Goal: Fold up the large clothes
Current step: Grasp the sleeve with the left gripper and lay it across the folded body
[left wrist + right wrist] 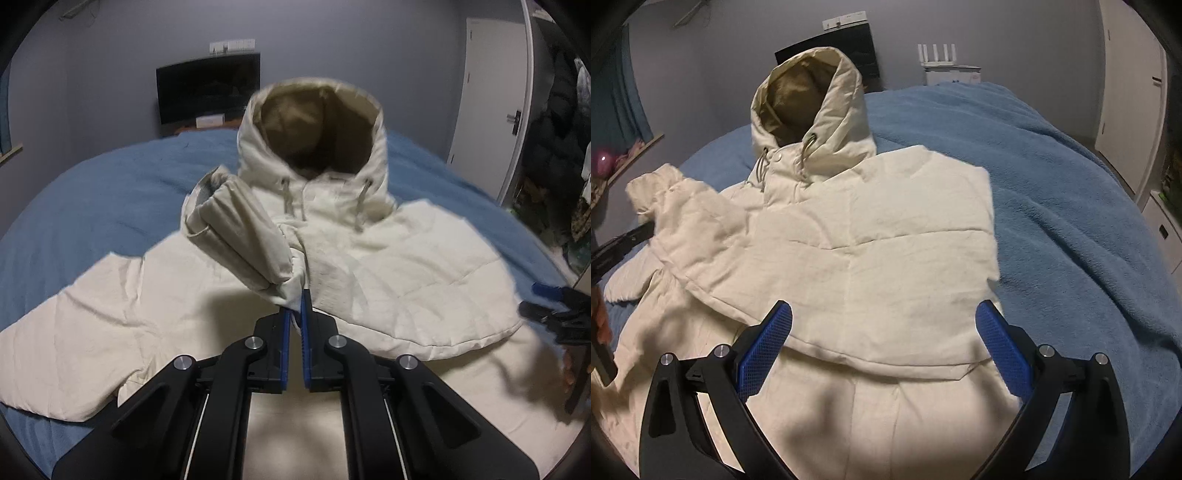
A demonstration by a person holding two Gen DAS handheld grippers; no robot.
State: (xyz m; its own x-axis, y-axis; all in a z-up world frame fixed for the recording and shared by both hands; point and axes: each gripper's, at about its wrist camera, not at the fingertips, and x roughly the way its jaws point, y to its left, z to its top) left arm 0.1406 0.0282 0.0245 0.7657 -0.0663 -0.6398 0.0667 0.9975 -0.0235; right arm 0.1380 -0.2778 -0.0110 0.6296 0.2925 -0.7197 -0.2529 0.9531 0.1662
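**Left claw pinching the sleeve, right claw spread above the jacket**

Left claw (pixel 296 314), black with blue ribbed pads, was pressed nearly together and pinched a fold of cloth at the end of the cream quilted sleeve (pixel 240 236). The sleeve rose from the pads up and to the left, lifted off the rest of the garment, with its open cuff (pixel 207 192) at the top. From the right wrist view this same sleeve (pixel 694 221) was seen at the left side, raised over the body of the jacket, and a part of the black left claw (pixel 624 243) showed beside it.

Right claw (pixel 882 347) stood wide open, its two blue pads far apart, and it held nothing. It hung above the lower middle of the garment; I could not tell whether the pads touched the cloth. In the left wrist view the right claw (pixel 554 310) appeared at the right edge, just beside the folded border of the jacket.

The cream-white padded hooded jacket (pixel 871 240) lay with its front up on the blue fleece blanket (pixel 1071 206) of the bed. Its hood (pixel 314 125), with tan lining, stood upright at the far end, with drawstrings hanging under it. One side part was folded across the body, making a straight edge directly in front of the right claw. The other sleeve (pixel 74 332) lay flat and spread to the left on the blanket.

Behind the bed a dark flat monitor (pixel 208 88) stood against the grey wall, and a white door (pixel 491 99) was at the right.
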